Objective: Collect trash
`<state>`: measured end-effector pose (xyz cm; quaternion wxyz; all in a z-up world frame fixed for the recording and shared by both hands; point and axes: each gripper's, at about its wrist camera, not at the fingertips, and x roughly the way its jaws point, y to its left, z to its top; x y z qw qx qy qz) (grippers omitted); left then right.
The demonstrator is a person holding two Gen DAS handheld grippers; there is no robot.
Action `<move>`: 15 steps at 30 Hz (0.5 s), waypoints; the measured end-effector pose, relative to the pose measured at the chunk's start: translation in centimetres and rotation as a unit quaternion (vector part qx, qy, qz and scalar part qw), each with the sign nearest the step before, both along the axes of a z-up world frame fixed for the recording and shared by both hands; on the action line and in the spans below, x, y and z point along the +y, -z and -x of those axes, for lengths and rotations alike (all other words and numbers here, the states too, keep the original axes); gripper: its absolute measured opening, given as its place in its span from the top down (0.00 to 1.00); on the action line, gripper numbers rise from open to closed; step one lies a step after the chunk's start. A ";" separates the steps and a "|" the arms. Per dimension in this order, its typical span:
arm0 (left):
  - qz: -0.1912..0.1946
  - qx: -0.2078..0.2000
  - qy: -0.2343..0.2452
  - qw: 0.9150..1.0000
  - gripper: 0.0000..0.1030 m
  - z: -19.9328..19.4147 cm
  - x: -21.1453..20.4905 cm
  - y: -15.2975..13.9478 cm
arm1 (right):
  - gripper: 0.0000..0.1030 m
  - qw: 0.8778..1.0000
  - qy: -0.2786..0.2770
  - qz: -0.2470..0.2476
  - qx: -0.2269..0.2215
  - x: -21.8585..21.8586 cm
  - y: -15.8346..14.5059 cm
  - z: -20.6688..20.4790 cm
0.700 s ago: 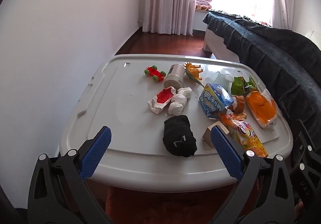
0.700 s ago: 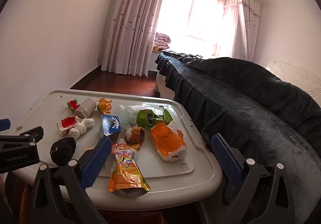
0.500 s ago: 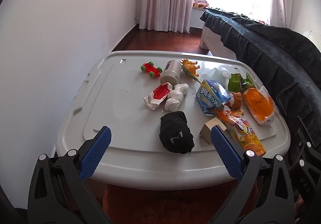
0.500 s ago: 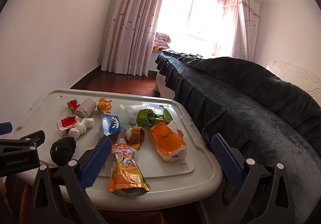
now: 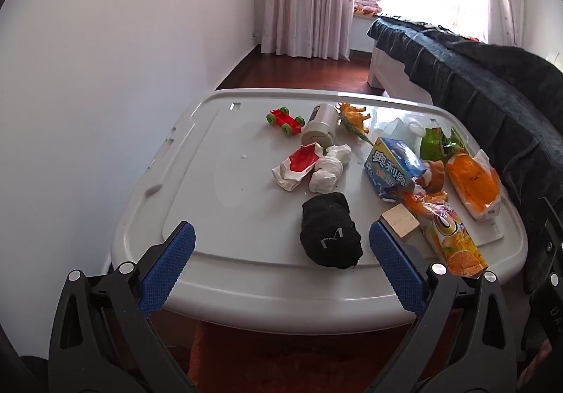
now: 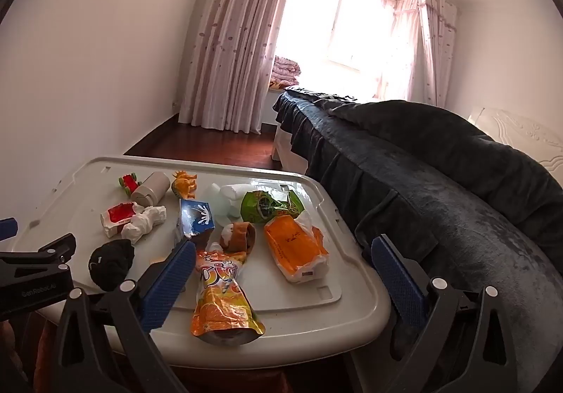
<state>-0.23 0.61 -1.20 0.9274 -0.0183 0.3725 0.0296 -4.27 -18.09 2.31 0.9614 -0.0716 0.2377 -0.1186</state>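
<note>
Trash lies on a white plastic table (image 5: 211,182): a crumpled white tissue (image 5: 329,169), a red-and-white wrapper (image 5: 297,166), a blue carton (image 5: 392,169), an orange drink pouch (image 5: 447,231), an orange packet (image 5: 473,182) and a green bag (image 5: 438,145). In the right wrist view the pouch (image 6: 220,291), the orange packet (image 6: 295,247), the green bag (image 6: 267,206) and the carton (image 6: 195,220) lie ahead. My left gripper (image 5: 281,266) is open and empty at the table's near edge. My right gripper (image 6: 281,284) is open and empty above the near right corner.
A black sock (image 5: 330,234), a wooden block (image 5: 401,222), a red toy car (image 5: 285,120), an orange toy dinosaur (image 5: 353,116) and a beige cylinder (image 5: 320,124) also lie on the table. A dark-covered bed (image 6: 440,175) runs along the right. A white wall (image 5: 105,76) is on the left.
The left gripper has drawn back and risen a little, so the table looks smaller and lower. The right gripper has barely moved. Both stay open.
</note>
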 end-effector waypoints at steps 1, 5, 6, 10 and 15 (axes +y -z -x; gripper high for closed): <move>0.003 -0.004 0.001 1.000 0.06 0.1 0.1 0.1 | 0.04 1.000 0.000 0.000 0.000 0.0 0.0 0.0; 0.003 0.001 0.006 1.000 0.06 0.0 -0.1 0.4 | 0.04 1.000 0.000 0.000 0.000 0.0 0.3 -0.1; 0.003 0.003 0.007 1.000 0.06 0.0 -0.1 0.4 | 0.04 1.000 0.000 0.000 0.000 0.1 0.3 -0.1; -0.008 0.006 0.013 1.000 0.06 0.1 -0.4 0.4 | 0.04 1.000 0.000 -0.001 0.001 0.1 0.3 -0.1; -0.014 0.006 0.013 1.000 0.06 0.2 -0.6 0.5 | 0.04 1.000 0.000 -0.001 0.002 0.1 0.3 -0.1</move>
